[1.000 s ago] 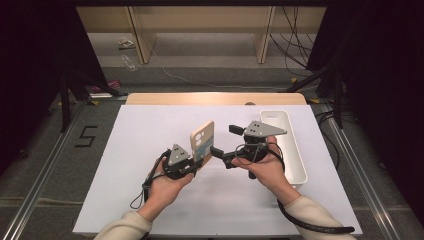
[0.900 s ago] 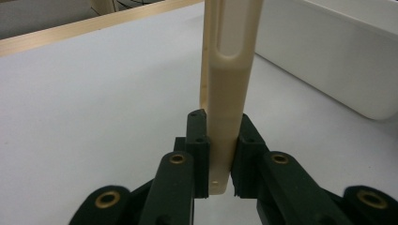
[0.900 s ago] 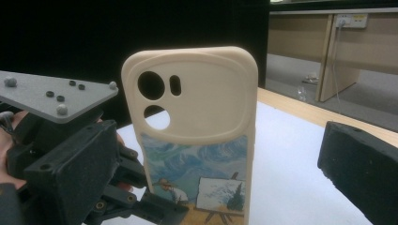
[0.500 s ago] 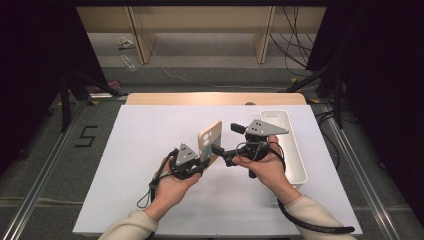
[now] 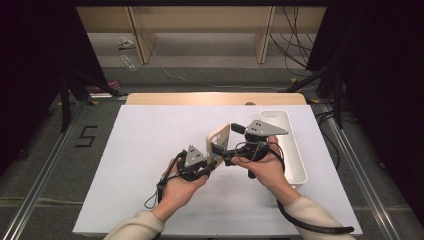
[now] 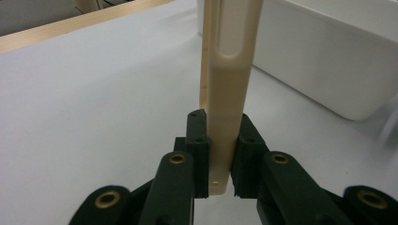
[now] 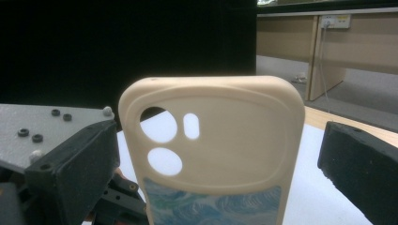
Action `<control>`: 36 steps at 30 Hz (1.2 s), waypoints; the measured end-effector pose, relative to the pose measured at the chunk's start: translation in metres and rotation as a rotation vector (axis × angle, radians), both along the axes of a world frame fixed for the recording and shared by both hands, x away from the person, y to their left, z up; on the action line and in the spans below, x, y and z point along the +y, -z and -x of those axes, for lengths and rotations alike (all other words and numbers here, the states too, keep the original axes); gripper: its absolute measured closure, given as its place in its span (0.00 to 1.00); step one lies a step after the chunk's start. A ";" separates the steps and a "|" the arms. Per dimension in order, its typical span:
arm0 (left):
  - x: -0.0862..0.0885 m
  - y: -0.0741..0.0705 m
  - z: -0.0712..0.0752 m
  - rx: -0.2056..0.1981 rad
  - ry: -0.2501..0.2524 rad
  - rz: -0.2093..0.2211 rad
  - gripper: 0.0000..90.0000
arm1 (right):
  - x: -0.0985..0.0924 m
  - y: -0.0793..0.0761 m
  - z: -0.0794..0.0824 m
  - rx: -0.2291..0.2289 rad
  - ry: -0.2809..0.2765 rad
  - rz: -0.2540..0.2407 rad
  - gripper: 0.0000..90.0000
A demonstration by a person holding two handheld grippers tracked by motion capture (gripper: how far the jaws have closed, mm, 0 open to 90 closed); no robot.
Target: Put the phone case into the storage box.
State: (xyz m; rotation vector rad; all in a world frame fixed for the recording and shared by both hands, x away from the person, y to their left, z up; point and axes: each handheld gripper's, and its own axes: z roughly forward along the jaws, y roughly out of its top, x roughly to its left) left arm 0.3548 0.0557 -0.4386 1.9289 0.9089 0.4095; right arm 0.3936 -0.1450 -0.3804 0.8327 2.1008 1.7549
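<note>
Between the jaws of the left gripper (image 6: 220, 187), a cream phone case (image 6: 227, 79) is clamped by its bottom edge, the pads pressed against both faces, as seen in the left gripper view. The case is held upright, edge-on to that camera, its camera cut-outs at the top. In the high view the left gripper (image 5: 212, 162) is seen just left of the right gripper (image 5: 227, 152), with the phone case (image 5: 218, 141) rising between them above the white table (image 5: 145, 145). Compared with a second ago, the left gripper and the case have been shifted a little to the right, closer to the right gripper, which has been kept in place. The right gripper's jaws are set wide apart on either side of the case (image 7: 211, 145), whose flat back is faced by that camera; no contact with the pads is seen. Beyond the right gripper, a white tray (image 5: 295, 150) is seen on the table, well clear of the case.
</note>
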 end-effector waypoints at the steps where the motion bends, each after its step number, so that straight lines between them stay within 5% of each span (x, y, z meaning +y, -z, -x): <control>1: -0.001 0.000 0.000 -0.002 0.001 0.001 0.88 | 0.000 0.000 0.000 0.000 0.002 0.000 0.00; 36: -0.014 0.003 0.002 -0.005 0.018 -0.011 0.88 | 0.001 0.004 0.000 0.011 0.031 0.004 0.03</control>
